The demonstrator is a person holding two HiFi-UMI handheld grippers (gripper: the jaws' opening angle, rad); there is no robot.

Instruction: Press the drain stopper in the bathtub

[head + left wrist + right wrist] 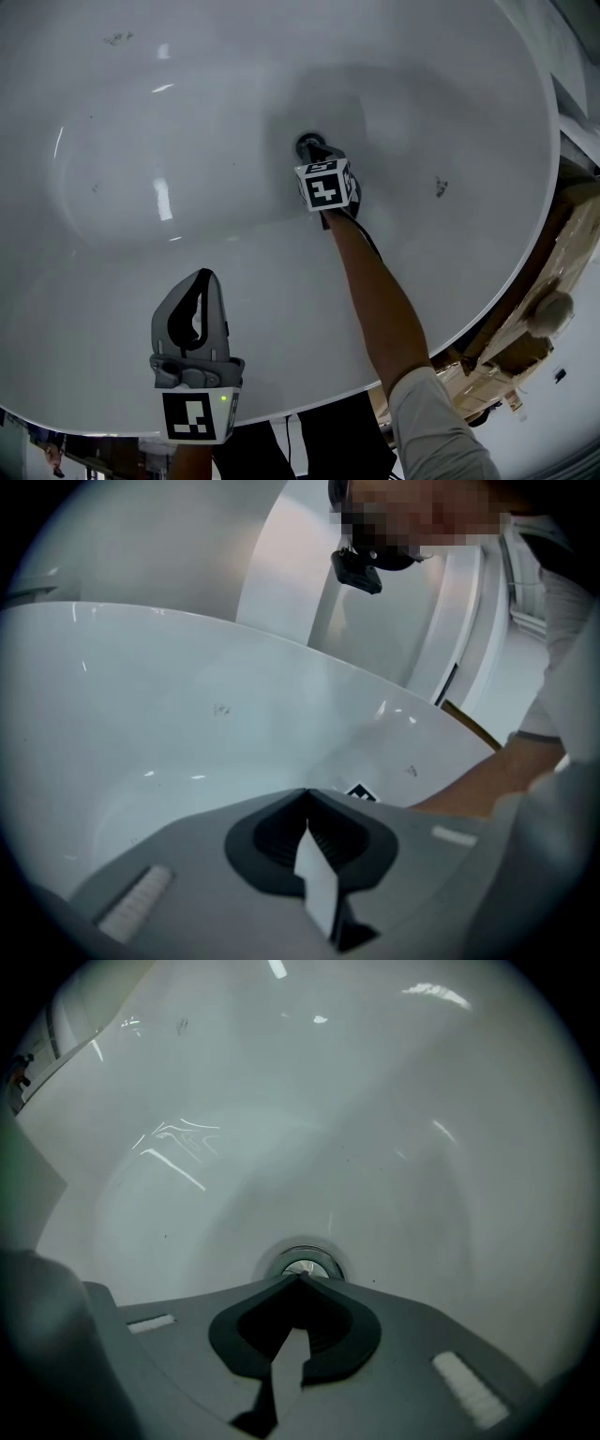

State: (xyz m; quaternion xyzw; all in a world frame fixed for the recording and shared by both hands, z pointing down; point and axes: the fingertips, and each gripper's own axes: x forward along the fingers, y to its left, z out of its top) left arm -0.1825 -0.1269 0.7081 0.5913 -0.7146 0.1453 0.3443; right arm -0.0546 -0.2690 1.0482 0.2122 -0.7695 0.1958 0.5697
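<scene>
One white bathtub (141,112) had one drain stopper (305,1264) in its floor. Of two grippers, the right gripper (316,150) had its tips at the stopper and the left gripper (201,277) hung near the rim. Both had their jaws closed and empty.

Cool, dim light lies over the glossy white bathtub (112,281). In the head view short streaks of glare sit at 9 o'clock and a soft grey shadow pools round the drain stopper (307,144) just above centre. Both gripper views bow strongly outward and fall to black at the corners. The right gripper view carries bright highlights at 12 and 10 o'clock. The left hand-held gripper (307,797) looks soft and out of focus close to its lens.
</scene>
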